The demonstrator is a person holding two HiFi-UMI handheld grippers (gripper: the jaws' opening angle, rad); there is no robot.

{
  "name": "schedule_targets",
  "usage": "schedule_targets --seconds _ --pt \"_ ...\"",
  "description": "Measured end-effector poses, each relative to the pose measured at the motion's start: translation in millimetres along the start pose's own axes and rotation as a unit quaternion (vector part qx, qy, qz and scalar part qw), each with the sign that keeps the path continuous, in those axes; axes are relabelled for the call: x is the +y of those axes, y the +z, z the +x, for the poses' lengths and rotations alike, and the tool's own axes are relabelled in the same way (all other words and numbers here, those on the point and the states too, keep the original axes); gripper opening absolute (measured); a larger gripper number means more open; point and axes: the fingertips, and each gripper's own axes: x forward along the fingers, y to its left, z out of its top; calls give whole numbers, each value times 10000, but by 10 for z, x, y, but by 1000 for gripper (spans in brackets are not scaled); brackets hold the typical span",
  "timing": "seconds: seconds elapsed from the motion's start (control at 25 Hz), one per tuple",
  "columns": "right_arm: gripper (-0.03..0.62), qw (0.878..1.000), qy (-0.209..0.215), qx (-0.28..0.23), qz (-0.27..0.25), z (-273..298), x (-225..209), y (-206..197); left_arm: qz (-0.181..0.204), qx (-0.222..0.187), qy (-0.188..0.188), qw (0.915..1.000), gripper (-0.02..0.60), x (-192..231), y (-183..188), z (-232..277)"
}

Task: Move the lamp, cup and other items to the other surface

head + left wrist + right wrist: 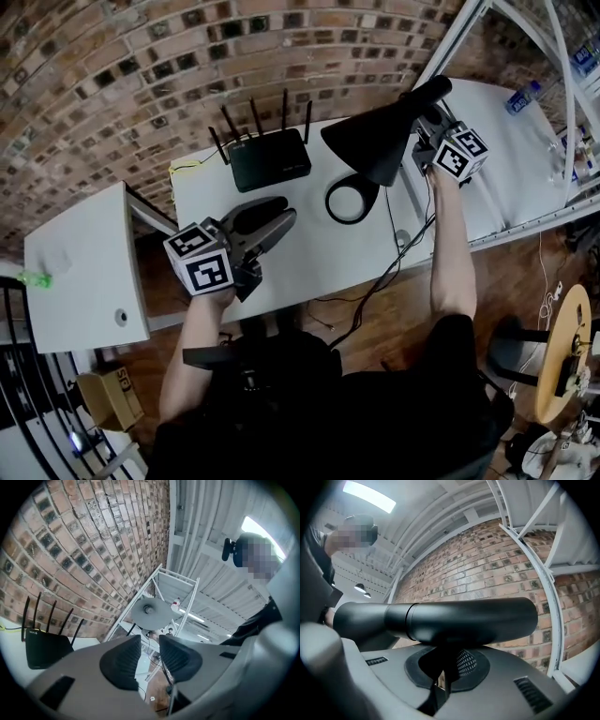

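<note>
A black desk lamp (pixel 375 141) hangs tilted over the white table (pixel 309 258), with its ring-shaped foot (pixel 349 202) below the shade. My right gripper (pixel 425 133) is shut on the lamp's thin stem near the upper end. In the right gripper view the lamp's thick black tube (pixel 459 620) lies across the frame just above the right gripper (pixel 445 677), and the stem is pinched between the pads. My left gripper (pixel 279 221) hovers over the table's front left, level, open with a narrow gap. In its own view the left gripper (pixel 149 656) holds nothing. No cup shows.
A black router (pixel 269 157) with several antennas stands at the table's back, also seen as the router (pixel 42 646) at the left. A lamp cable hangs off the front edge. A second white surface (pixel 84 272) stands at the left, a white shelf frame (pixel 525 141) with a bottle (pixel 523 97) at the right.
</note>
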Motion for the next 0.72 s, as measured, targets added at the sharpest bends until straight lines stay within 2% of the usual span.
schedule_targets --seconds 0.32,0.72 --pt "11 9958 910 -13 -48 300 136 -218 -2 27 137 9999 152 89 -35 -3" --pt "12 9922 1183 -227 320 367 -147 -344 -54 18 266 9996 151 184 -46 -50"
